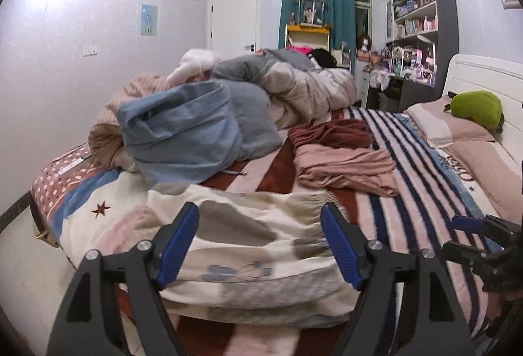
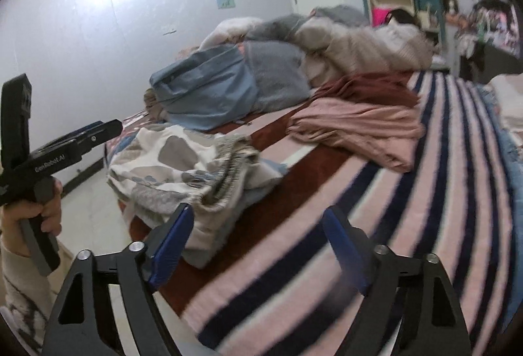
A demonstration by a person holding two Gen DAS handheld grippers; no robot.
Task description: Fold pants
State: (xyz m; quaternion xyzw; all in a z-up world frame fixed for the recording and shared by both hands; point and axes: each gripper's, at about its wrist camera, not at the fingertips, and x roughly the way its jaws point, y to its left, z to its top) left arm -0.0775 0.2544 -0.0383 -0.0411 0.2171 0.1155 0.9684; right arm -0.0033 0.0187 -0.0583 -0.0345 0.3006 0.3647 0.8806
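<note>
- Left wrist view: the left tongs [image 1: 260,245] stand wide open with nothing between the blue pads [image 1: 178,246]; they hang just above the patterned pants.
- The pants [image 1: 248,245], cream with grey and pale pink patches, lie in a folded bundle on the near edge of the bed [image 1: 421,160], their gathered waistband toward the bed's middle.
- Beyond the pants, farther onto the bed, lies a pale pink garment [image 1: 343,166], and a dark red garment [image 1: 330,132] touches its far side.
- Left of those two, also beyond the pants, a heap of bedding [image 1: 196,124] in blue, grey and beige is piled up.
- Far from the pants, at the head of the bed, a green plush toy [image 1: 475,109] sits on a pillow.
- At the right edge the right tongs [image 1: 470,233] show; from here I cannot tell how far they are parted.
- Right wrist view: the right tongs [image 2: 258,240] are wide open and empty, over the striped blanket just to the right of the pants [image 2: 193,173].
- The pants sit as a rumpled bundle at the bed's [image 2: 408,209] near corner, the ribbed waistband on top.
- Left of the pants, a hand [image 2: 32,209] grips the handle of the left tongs [image 2: 81,134], seen side-on beside the bundle.
- The pink garment [image 2: 359,127] lies beyond the pants, well apart from them.
</note>
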